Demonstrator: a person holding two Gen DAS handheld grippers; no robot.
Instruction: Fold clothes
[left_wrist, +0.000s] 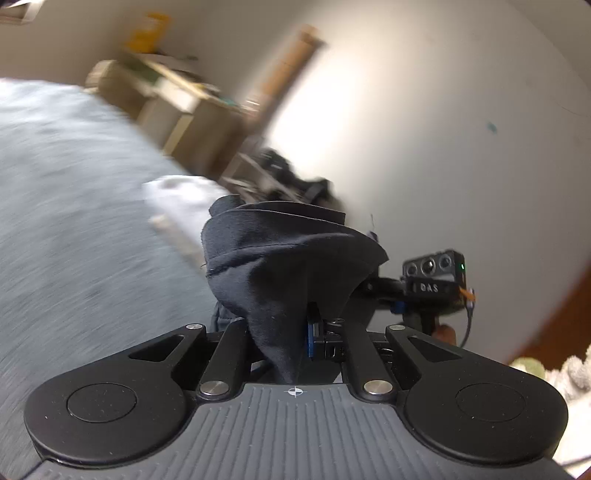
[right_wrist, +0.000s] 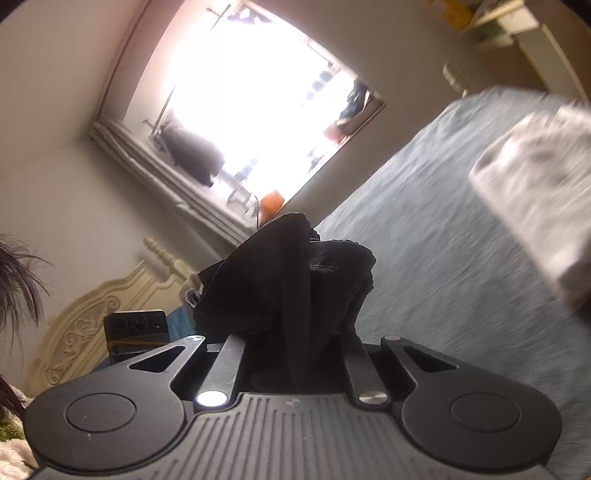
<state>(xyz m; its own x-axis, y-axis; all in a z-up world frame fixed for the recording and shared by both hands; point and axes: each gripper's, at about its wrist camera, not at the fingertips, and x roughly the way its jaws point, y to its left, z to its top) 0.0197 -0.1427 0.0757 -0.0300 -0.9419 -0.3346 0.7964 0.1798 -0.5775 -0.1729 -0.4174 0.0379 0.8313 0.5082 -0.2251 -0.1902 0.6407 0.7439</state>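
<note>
Two grippers each pinched a bunch of the same dark cloth, and both bunches stood clear above the bed. In the left wrist view the left gripper was pressed together on the cloth, which rose from the jaws as a narrow neck and flared into a cupped fan, its long axis running away from the camera; a raw hem crossed its near side. In the right wrist view the right gripper was likewise clamped on cloth, bunched in upright folds with a peak tilted toward the window. The bed, covered in a grey-blue spread, filled much of both views, blurred and tilted. A pale folded pile lay on it, well apart from the cloth. White walls stood behind; the window was blown out with light. A carved cream headboard showed at the lower left of the right view, and blurred shelves stood beyond the bed in the left. Past the left bunch the right gripper came into sight, its body marked "DAS".
</note>
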